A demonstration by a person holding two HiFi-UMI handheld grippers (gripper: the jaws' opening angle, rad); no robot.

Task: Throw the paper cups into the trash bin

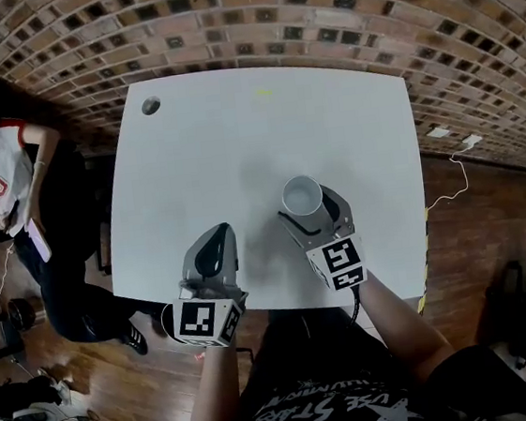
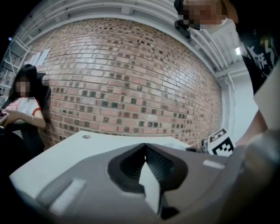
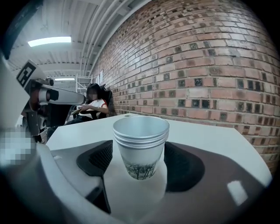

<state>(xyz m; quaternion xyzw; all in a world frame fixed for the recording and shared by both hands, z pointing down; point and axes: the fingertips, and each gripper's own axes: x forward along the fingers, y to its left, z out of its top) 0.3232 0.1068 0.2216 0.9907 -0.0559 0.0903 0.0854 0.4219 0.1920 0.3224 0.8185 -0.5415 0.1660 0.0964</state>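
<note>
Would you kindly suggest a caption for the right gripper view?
Stacked paper cups stand upright on the table between the open jaws of the right hand-held gripper.

We see bright, even indoor light; a long white fluorescent ceiling tube (image 3: 49, 41) glares overhead. The flat white counter (image 1: 236, 142) carries a soft grey shadow mid-surface. Every view bows, darkening at the corners; nearest foreground blurs.

Head view looks steeply down; both gripper views skim the same table (image 1: 235, 132).
</note>
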